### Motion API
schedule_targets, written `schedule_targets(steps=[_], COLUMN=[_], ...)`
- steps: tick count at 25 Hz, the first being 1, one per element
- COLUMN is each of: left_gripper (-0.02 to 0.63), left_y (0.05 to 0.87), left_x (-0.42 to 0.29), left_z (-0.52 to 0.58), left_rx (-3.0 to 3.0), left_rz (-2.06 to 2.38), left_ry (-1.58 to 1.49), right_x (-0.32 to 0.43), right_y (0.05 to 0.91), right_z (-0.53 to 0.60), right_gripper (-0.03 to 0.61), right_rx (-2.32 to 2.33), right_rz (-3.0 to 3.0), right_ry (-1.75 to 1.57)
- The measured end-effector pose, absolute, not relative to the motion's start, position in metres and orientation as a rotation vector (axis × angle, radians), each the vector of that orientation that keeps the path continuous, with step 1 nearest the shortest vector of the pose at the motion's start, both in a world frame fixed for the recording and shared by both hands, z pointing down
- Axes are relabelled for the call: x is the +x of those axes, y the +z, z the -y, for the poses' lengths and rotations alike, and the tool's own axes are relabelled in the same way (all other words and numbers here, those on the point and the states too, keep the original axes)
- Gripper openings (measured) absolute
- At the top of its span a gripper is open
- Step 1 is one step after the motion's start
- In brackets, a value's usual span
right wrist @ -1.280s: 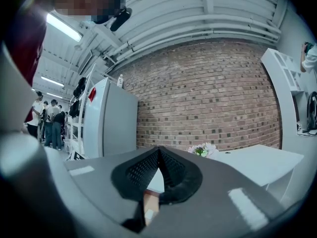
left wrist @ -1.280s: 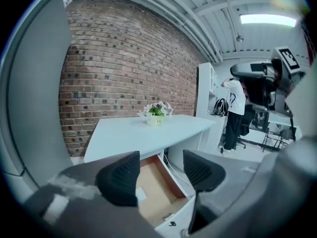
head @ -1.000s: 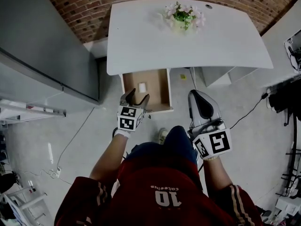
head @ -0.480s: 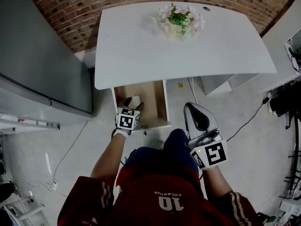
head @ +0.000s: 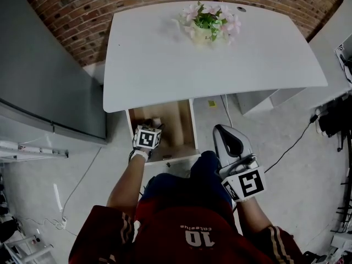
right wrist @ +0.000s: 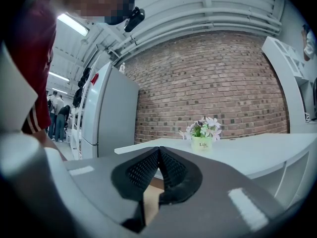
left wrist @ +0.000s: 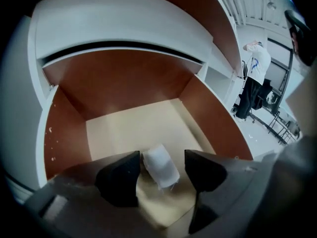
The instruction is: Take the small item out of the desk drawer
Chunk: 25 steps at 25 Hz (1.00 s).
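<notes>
**A:** In the head view, where's the small item [head: 157, 120]?

**B:** It's in the open drawer [head: 186, 126], which sticks out under the near edge of the white bench [head: 165, 54]. It sits toward the back left corner. The left gripper [head: 146, 123] reaches down into the drawer right beside it, but from up there I can't tell whether they touch. The right gripper [head: 226, 132] hangs outside, to the right of the drawer, above the floor. A flower pot [head: 208, 23] stands at the bench's far edge.

**A:** And the left gripper view?

**B:** That one's much clearer. The left gripper [left wrist: 162, 157] is spread. The small item [left wrist: 159, 166] lies on the pale floor of the drawer [left wrist: 133, 128] between the two jaws. It's close against the jaw on that view's left, with a gap on the other side, so nothing is pinched yet.

**A:** How will it handle?

**B:** I'd guess light and soft. It looks like a little white roll or pad with loose threads at its near end, so it should squash slightly rather than slip. I'd close across its narrow width, about the middle, and gently. Taken by the frayed end, it might pull free.

**A:** And the right gripper view?

**B:** The right gripper [right wrist: 159, 157] is pressed together with nothing between its jaws. Beyond it are the bench [right wrist: 257, 152], the flower pot [right wrist: 202, 135] and a brick wall [right wrist: 218, 78].
</notes>
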State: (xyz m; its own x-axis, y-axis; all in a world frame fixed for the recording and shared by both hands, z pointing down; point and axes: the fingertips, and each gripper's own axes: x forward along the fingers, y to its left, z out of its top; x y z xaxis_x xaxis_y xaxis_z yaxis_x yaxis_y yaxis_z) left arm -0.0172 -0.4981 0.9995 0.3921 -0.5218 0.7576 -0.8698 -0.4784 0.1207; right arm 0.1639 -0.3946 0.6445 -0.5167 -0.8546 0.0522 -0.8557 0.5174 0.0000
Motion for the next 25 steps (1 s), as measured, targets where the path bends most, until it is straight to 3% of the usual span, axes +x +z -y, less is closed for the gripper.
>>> schedule_targets(steps=[7,16,25], left_gripper=[0.285,0.179,0.164], left_y=[1.014,1.016,0.955], left_x=[-0.019,-0.016,-0.008], left_z=[0.507,0.507,0.509], left_rx=[2.090,2.060,2.072], left_rz=[1.194,1.198,1.198], left_ry=[0.939,0.945,0.872], right_x=[0.175,0.183,0.186], right_y=[0.649,0.652,0.613], right_z=[0.395,0.399,0.400], right_gripper=[0.003,0.003,0.003], right_rx=[1.551,1.589,1.568], right_rz=[2.700,2.682,2.661], right_ry=[0.060,0.105,0.200])
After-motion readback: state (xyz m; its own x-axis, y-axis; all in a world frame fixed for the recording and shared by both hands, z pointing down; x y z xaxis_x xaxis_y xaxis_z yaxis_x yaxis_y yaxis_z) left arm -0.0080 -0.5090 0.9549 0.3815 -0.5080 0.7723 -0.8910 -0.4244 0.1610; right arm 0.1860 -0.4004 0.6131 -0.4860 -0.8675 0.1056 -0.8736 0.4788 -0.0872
